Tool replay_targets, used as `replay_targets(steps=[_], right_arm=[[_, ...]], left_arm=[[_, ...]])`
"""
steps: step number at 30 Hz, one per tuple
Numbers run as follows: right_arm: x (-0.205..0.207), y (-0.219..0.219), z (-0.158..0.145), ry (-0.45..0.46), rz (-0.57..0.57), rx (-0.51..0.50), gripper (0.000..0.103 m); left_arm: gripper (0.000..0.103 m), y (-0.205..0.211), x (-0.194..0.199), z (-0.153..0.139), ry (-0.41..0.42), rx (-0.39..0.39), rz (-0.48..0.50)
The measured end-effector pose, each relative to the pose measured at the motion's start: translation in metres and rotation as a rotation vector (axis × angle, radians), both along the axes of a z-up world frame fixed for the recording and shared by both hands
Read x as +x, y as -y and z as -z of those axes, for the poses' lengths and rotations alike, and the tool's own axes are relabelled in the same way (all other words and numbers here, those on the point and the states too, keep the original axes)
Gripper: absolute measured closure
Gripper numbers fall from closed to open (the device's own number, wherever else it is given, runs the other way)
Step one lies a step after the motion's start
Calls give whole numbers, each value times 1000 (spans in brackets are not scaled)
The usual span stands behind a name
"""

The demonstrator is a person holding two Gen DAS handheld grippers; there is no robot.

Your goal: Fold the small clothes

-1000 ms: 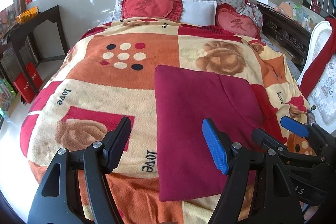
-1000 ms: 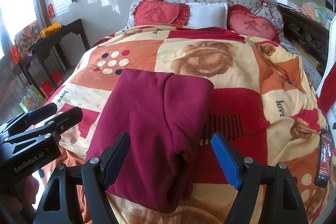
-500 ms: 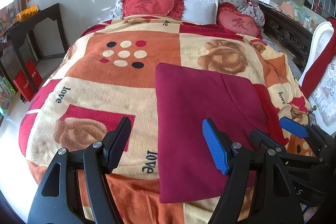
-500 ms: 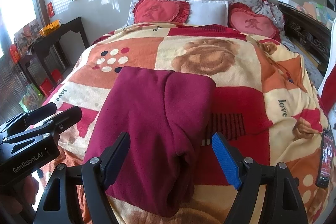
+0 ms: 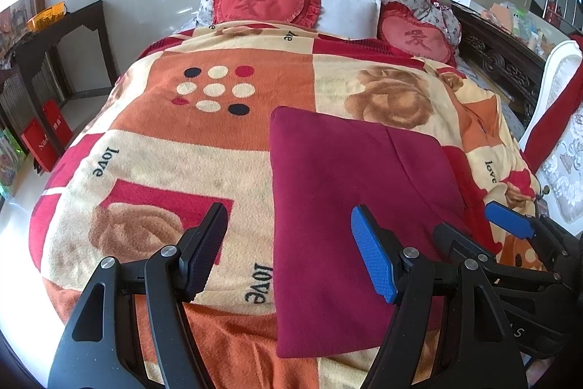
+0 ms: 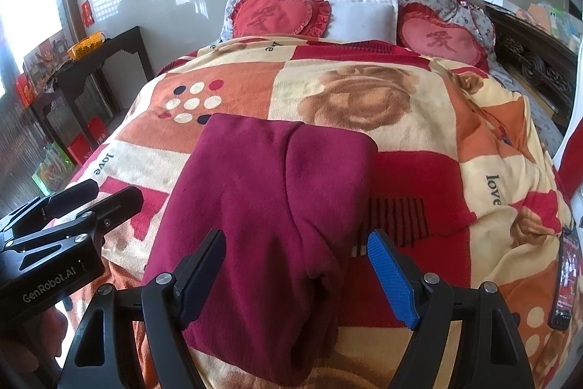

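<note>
A dark red garment (image 5: 349, 199) lies folded into a long rectangle on the patterned blanket (image 5: 218, 141) near the foot of the bed. It also shows in the right wrist view (image 6: 269, 217), with a sleeve folded along its right side. My left gripper (image 5: 289, 256) is open and empty, above the garment's left edge. My right gripper (image 6: 295, 276) is open and empty, over the garment's near end. Each gripper shows in the other's view: the right one (image 5: 484, 228) and the left one (image 6: 94, 195).
Two red heart cushions (image 5: 266, 0) and a white pillow (image 5: 346, 11) lie at the head of the bed. A dark side table (image 5: 54, 35) stands at the left. A carved wooden cabinet (image 5: 503, 57) stands at the right. A phone (image 6: 564, 283) lies on the blanket's right edge.
Both grippers have drawn back slightly toward the foot of the bed, so the garment sits a little farther away. Both stay open and the garment has not moved.
</note>
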State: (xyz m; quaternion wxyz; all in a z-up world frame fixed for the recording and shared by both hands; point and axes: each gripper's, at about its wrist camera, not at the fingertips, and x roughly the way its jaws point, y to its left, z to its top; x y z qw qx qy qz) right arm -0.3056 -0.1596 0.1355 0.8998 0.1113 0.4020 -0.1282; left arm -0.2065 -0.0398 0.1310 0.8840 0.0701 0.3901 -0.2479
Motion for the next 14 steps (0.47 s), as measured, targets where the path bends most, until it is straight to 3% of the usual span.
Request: replay_targets(steps=[14], right_arm=[[10, 6, 8, -16, -8, 8, 25]], left_arm=[[32, 4, 11, 5, 4, 8, 9]])
